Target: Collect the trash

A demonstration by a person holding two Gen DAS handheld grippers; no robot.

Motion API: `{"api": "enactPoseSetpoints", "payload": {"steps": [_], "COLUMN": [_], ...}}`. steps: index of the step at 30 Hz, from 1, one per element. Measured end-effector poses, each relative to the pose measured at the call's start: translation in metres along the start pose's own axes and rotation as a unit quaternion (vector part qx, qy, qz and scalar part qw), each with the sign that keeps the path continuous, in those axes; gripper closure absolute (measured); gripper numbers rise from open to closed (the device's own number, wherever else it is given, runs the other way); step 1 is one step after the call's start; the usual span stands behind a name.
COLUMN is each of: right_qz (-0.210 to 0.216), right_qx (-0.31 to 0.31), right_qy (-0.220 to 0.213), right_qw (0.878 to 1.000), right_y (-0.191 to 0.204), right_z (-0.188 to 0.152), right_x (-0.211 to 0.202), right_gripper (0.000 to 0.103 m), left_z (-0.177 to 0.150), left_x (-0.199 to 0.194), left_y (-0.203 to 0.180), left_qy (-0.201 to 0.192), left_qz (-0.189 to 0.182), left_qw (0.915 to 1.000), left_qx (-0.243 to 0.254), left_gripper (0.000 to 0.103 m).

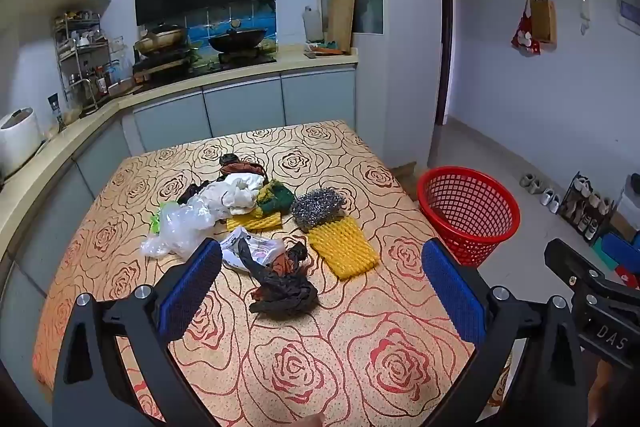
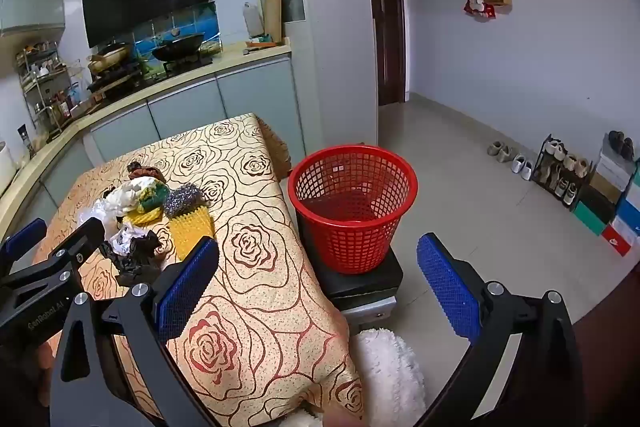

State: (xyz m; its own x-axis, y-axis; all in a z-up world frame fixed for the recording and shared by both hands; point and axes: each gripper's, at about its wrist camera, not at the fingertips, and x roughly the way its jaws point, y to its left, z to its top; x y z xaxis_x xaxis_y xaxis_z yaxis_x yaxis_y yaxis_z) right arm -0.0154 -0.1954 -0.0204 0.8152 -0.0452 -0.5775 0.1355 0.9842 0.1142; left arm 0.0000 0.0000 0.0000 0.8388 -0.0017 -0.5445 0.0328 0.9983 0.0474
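Both grippers are wide open and empty; the dark crumpled wrapper (image 1: 285,289), nearest the table's (image 1: 400,367) front edge, lies just ahead of the left gripper (image 1: 320,287), which is nearer than the right gripper (image 2: 318,291).

A heap of trash is shown on the rose-patterned bench (image 1: 400,367): a clear plastic bag (image 1: 180,227) at left, white crumpled cloth (image 1: 236,193) behind, two yellow foam nets (image 1: 344,253), a steel scourer (image 1: 318,205) and a dark crumpled wrapper (image 1: 284,287) nearest. An upright, empty red mesh basket (image 2: 352,207) is set off the bench's right edge.
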Motion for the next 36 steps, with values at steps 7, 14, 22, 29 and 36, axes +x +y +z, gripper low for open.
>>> {"api": "enactPoseSetpoints", "payload": {"steps": [7, 14, 22, 29, 36], "right_qz": [-0.002, -0.001, -0.001, 0.000, 0.000], "right_qx": [-0.004, -0.004, -0.006, -0.008, -0.008], "right_qy": [-0.002, -0.001, -0.002, -0.003, -0.002], "right_qw": [1.000, 1.000, 1.000, 1.000, 1.000], "right_y": [0.005, 0.004, 0.006, 0.010, 0.009], "right_z": [-0.002, -0.001, -0.001, -0.003, -0.004], "right_x": [0.000, -0.001, -0.003, -0.010, -0.009], "right_gripper": [0.006, 0.006, 0.006, 0.006, 0.006], "left_z": [0.001, 0.000, 0.001, -0.003, -0.004], "left_x": [0.000, 0.001, -0.003, -0.004, -0.005], "left_y": [0.000, 0.004, 0.005, 0.005, 0.002], "left_qy": [0.001, 0.001, 0.001, 0.004, 0.005], "left_qz": [0.003, 0.002, 0.000, -0.001, 0.000], "left_qw": [1.0000, 1.0000, 1.0000, 1.0000, 1.0000], "left_qx": [0.001, -0.008, -0.007, -0.004, 0.000], "left_gripper": [0.006, 0.006, 0.006, 0.006, 0.006]}}
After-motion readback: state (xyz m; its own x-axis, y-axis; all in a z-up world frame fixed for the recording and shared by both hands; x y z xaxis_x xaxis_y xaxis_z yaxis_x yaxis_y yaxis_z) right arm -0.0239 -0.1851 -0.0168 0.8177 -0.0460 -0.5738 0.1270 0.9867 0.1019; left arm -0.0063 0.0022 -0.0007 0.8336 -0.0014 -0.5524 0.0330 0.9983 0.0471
